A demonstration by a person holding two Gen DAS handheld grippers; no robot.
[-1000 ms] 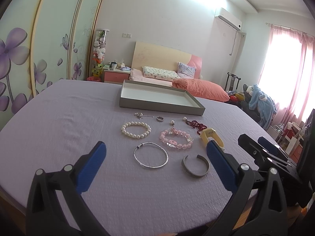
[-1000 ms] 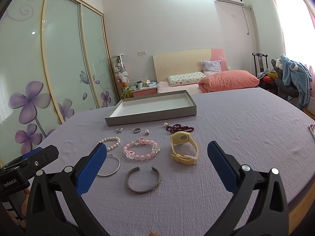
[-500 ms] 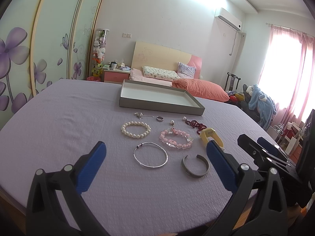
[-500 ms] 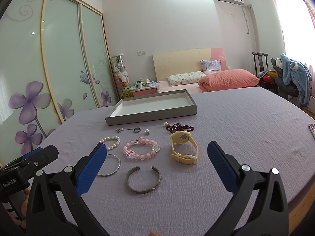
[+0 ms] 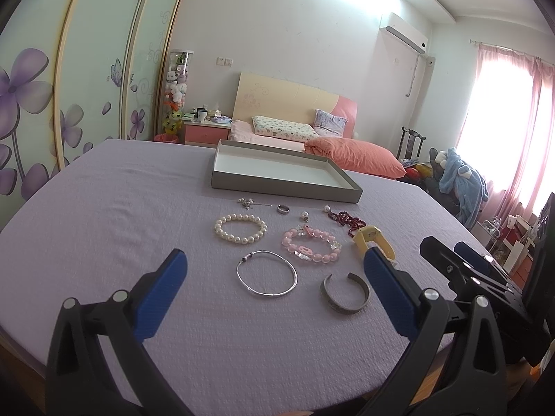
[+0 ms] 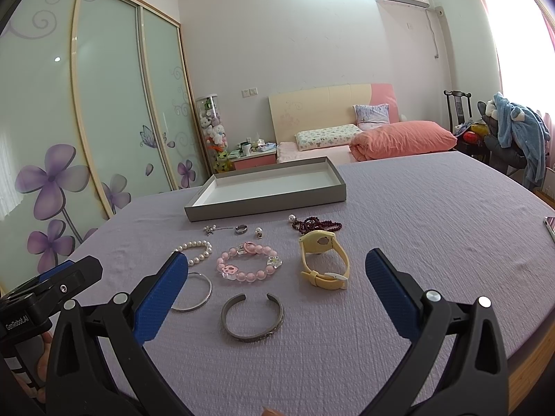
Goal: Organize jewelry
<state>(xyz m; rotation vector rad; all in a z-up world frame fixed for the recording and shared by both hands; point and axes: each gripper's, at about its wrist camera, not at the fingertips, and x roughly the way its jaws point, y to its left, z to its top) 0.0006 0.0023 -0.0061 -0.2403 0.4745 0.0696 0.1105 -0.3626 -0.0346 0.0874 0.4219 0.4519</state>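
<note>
Jewelry lies on a purple tablecloth before an empty grey tray (image 5: 284, 187) (image 6: 267, 204). There is a pearl bracelet (image 5: 240, 229) (image 6: 197, 250), a pink bead bracelet (image 5: 310, 248) (image 6: 249, 265), a thin silver bangle (image 5: 266, 272) (image 6: 198, 291), a grey cuff (image 5: 345, 293) (image 6: 252, 316), a yellow watch (image 5: 373, 239) (image 6: 323, 263), dark red beads (image 5: 347, 220) (image 6: 315, 224), a ring (image 5: 283, 209) (image 6: 241, 229) and small earrings (image 5: 304, 214). My left gripper (image 5: 274, 270) is open and empty, near the bangle. My right gripper (image 6: 274, 267) is open and empty, near the cuff.
The table's front edge is close below both grippers. The right gripper's body shows at the right of the left wrist view (image 5: 468, 270). A phone edge (image 6: 549, 225) lies at the table's far right. A bed and wardrobe stand behind the table.
</note>
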